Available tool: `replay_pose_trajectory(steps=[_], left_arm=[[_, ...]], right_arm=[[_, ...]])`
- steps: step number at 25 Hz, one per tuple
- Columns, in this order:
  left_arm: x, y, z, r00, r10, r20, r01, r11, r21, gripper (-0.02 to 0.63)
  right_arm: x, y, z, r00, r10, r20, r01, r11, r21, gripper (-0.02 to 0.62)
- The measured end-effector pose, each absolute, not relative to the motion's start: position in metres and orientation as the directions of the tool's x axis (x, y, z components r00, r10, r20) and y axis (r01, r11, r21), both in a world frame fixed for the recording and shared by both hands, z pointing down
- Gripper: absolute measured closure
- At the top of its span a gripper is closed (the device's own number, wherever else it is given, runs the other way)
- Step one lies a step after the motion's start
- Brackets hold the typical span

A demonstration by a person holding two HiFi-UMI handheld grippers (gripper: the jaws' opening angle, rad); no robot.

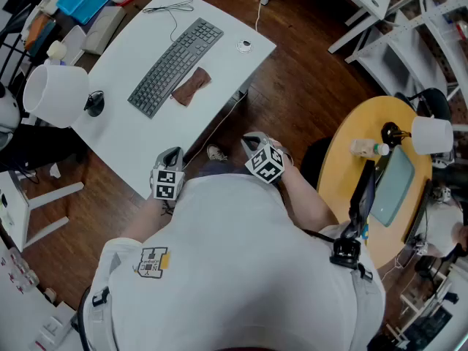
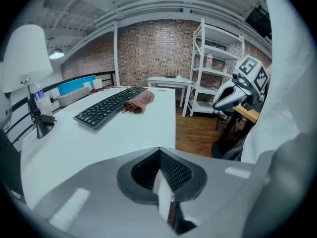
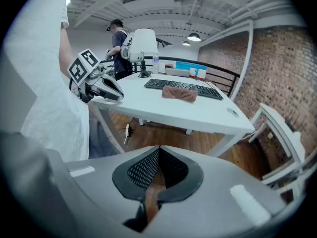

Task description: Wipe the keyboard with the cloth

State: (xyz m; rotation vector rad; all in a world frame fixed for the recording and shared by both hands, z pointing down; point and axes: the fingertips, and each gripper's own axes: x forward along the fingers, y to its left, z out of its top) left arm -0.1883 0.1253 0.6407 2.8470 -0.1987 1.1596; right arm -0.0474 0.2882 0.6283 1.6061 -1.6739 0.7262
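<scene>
A dark keyboard (image 1: 175, 64) lies on the white desk (image 1: 131, 134), with a crumpled brown cloth (image 1: 191, 86) touching its near long side. My left gripper (image 1: 172, 154) hangs just off the desk's front edge, and my right gripper (image 1: 253, 140) is over the wooden floor beside the desk; both are close to my body and well short of the cloth. In the left gripper view the keyboard (image 2: 110, 106) and cloth (image 2: 140, 101) lie far ahead of the shut, empty left gripper (image 2: 159, 152). The right gripper (image 3: 158, 150) is also shut on nothing, with the cloth (image 3: 179, 93) beyond it.
A white lamp (image 1: 55, 93) stands at the desk's left end. A thin cable (image 1: 170, 9) and a small round disc (image 1: 244, 46) lie at the far end. A round yellow table (image 1: 344, 137) with a bottle stands to my right. White shelving (image 2: 218, 73) is behind.
</scene>
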Motion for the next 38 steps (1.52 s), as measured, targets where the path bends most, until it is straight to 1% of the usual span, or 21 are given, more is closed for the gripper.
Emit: replay_pose_trajectory(steps=[3,5,9,12,15,16,18,19,23,25,26,27,28,29,31,34,38], left_arm=[[-0.167,0.096,0.633,0.728,-0.133,0.673,-0.189,-0.982,0.009,0.606],[-0.164,0.087,0.628,0.732,-0.161,0.662,-0.225,-0.974,0.012,0.606],[-0.171,0.084,0.622,0.711,-0.261,0.653,-0.353,-0.936,0.011,0.606],[-0.165,0.079,0.623,0.687,-0.331,0.647,-0.438,-0.899,0.005,0.606],[-0.158,0.071,0.627,0.645,-0.394,0.655,-0.52,-0.854,-0.002,0.606],[-0.157,0.07,0.628,0.623,-0.419,0.661,-0.557,-0.831,-0.001,0.606],[-0.153,0.068,0.628,0.575,-0.464,0.673,-0.628,-0.778,0.001,0.606],[-0.151,0.066,0.627,0.556,-0.481,0.678,-0.654,-0.757,-0.001,0.606],[-0.139,0.05,0.626,0.501,-0.524,0.688,-0.715,-0.699,-0.012,0.606],[-0.14,0.043,0.624,0.479,-0.543,0.69,-0.744,-0.668,-0.009,0.606],[-0.141,0.04,0.622,0.473,-0.548,0.69,-0.755,-0.656,-0.003,0.606],[-0.142,0.038,0.622,0.471,-0.55,0.69,-0.762,-0.648,0.004,0.606],[-0.144,0.037,0.622,0.472,-0.547,0.692,-0.763,-0.647,0.01,0.606],[-0.146,0.036,0.623,0.475,-0.539,0.695,-0.759,-0.651,0.014,0.606],[-0.15,0.035,0.627,0.482,-0.52,0.705,-0.746,-0.665,0.019,0.606],[-0.156,0.029,0.63,0.494,-0.503,0.71,-0.735,-0.677,0.031,0.606],[-0.163,0.014,0.631,0.501,-0.513,0.697,-0.733,-0.68,0.027,0.606]], right_arm=[[-0.025,0.229,0.609,-0.01,-0.632,0.775,-0.974,0.183,0.137,0.595],[-0.021,0.195,0.594,-0.041,-0.648,0.761,-0.935,0.293,0.199,0.595],[-0.018,0.135,0.57,-0.15,-0.663,0.733,-0.815,0.503,0.288,0.594],[-0.008,0.092,0.568,-0.22,-0.633,0.742,-0.713,0.624,0.321,0.592],[-0.002,0.064,0.584,-0.283,-0.529,0.8,-0.59,0.754,0.29,0.446],[-0.001,0.059,0.59,-0.299,-0.487,0.82,-0.533,0.798,0.279,0.413],[0.001,0.051,0.602,-0.326,-0.415,0.849,-0.415,0.87,0.266,0.37],[0.001,0.047,0.608,-0.337,-0.387,0.858,-0.367,0.893,0.259,0.362],[0.005,0.036,0.632,-0.352,-0.293,0.889,-0.237,0.947,0.218,0.354],[0.002,0.036,0.642,-0.358,-0.252,0.899,-0.194,0.962,0.193,0.354],[0.0,0.036,0.645,-0.361,-0.238,0.902,-0.184,0.966,0.181,0.361],[-0.002,0.036,0.647,-0.361,-0.228,0.904,-0.18,0.969,0.172,0.385],[-0.003,0.035,0.649,-0.359,-0.219,0.907,-0.178,0.97,0.164,0.426],[-0.004,0.035,0.65,-0.357,-0.208,0.911,-0.178,0.972,0.152,0.453],[-0.006,0.037,0.65,-0.355,-0.188,0.916,-0.196,0.973,0.124,0.49],[-0.011,0.033,0.639,-0.377,-0.19,0.907,-0.246,0.964,0.101,0.503],[-0.04,-0.01,0.598,-0.442,-0.269,0.856,-0.305,0.942,0.138,0.503]])
